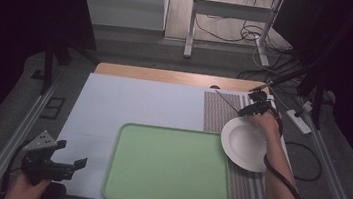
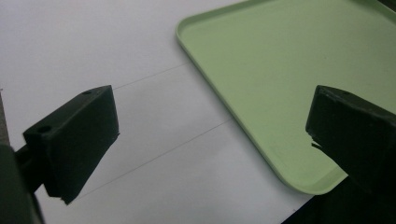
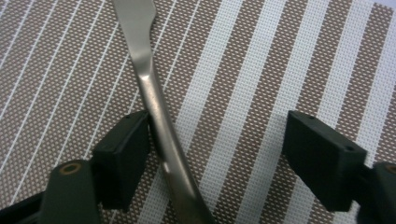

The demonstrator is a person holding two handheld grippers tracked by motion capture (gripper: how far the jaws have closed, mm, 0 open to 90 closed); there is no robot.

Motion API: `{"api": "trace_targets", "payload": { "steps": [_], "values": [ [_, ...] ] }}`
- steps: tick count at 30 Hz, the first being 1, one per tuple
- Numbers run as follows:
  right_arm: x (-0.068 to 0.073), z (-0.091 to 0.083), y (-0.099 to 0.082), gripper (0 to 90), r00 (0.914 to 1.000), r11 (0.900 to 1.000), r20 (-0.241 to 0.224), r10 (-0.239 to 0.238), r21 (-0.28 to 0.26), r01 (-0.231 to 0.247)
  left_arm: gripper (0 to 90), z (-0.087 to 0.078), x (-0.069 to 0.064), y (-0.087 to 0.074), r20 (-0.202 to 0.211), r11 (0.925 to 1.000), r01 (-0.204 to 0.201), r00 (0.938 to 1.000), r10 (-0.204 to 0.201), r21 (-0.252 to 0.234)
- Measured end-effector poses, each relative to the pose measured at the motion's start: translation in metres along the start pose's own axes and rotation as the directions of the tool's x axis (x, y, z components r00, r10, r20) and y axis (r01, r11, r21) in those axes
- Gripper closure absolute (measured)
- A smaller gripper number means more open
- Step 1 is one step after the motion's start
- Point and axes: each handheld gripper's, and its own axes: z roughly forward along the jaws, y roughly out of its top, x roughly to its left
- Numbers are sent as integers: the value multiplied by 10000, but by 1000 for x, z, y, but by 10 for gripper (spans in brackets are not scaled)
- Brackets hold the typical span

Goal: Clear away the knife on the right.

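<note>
A metal utensil handle (image 3: 149, 79) lies on the brown-and-white striped placemat (image 3: 280, 56). My right gripper (image 3: 217, 154) is open around it, low over the mat, and the handle runs right beside its left jaw. In the high view that right gripper (image 1: 247, 105) sits at the far right of the table, at the near end of the thin utensil (image 1: 225, 100). A white plate (image 1: 245, 143) rests on the placemat (image 1: 215, 114) just in front of it. My left gripper (image 1: 72, 152) hovers open at the near left corner. Nothing is between its fingers (image 2: 74, 140).
A large light-green tray (image 1: 169, 166) lies in the middle near the front edge; its corner (image 2: 299, 177) reaches under my left gripper's right jaw. The white table surface (image 1: 134, 99) spreads behind and left of it. A cable trails from the right gripper along the forearm.
</note>
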Motion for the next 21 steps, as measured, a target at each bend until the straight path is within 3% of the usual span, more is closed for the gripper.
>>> {"api": "trace_targets", "payload": {
  "steps": [3, 4, 5, 15, 21],
  "values": [
    [3, -5, 0, 617, 9973, 9978, -311, -659, 19, 660, 27, 0, 0, 0, -11, 10000, -21, 10000, 21, 10],
    [3, -5, 0, 617, 9973, 9978, -311, -659, 19, 660, 27, 0, 0, 0, -18, 10000, -26, 10000, 26, 16],
    [4, -6, 1, 750, 9957, 9967, -453, -809, 67, 813, 27, 0, 0, 0, -24, 10000, -52, 10000, 52, 9],
    [2, -8, -1, 799, 9893, 9912, -615, -1321, -20, 1322, 28, 0, 0, 0, -1, 10000, 8, 10000, -8, 7],
    [-3, -13, 0, 800, 9903, 9927, -695, -1204, -171, 1195, 27, 0, 0, 0, -5, 10000, 4, 10000, -4, -17]
  ]
}}
